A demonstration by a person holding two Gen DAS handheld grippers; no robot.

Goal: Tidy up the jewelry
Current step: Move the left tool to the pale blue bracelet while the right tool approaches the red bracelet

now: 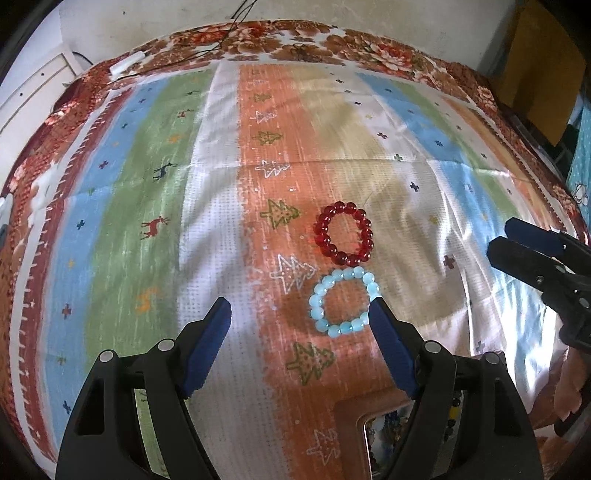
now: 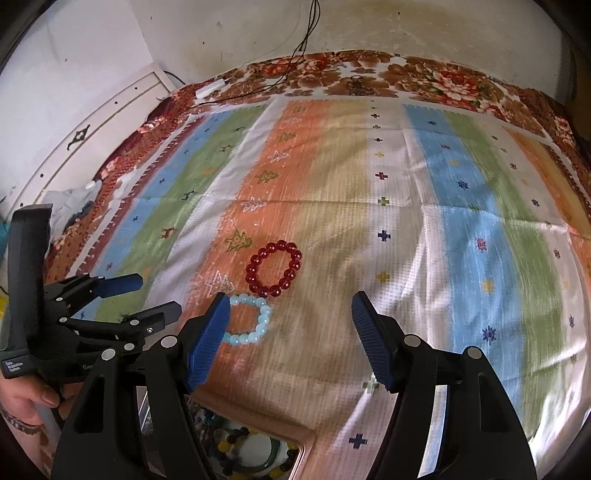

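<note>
Bed against a stained white wall (image 2: 406, 29), covered by a striped cloth (image 1: 221, 221) with tree, deer and cross prints over a floral blanket (image 1: 332, 40); cables (image 2: 303, 40) run down the wall onto it.

Your left gripper (image 1: 300, 314): fingers spread wide, nothing between the pads. The light blue bead bracelet (image 1: 341, 301) lies flat on the orange stripe, just ahead of the tips, its right edge about touching the right fingertip (image 1: 378, 308) in the left wrist view. The red bead bracelet (image 1: 344, 233) lies flat just beyond the blue one, close to it.

A tray of mixed beads (image 2: 255, 454) sits below and behind the fingers, partly hidden.

Your right gripper (image 2: 290, 304): fingers also apart, empty. From it, the blue bracelet is partly behind the left fingertip (image 2: 219, 310); the red one sits ahead, left of centre. Bare cloth between the tips.
</note>
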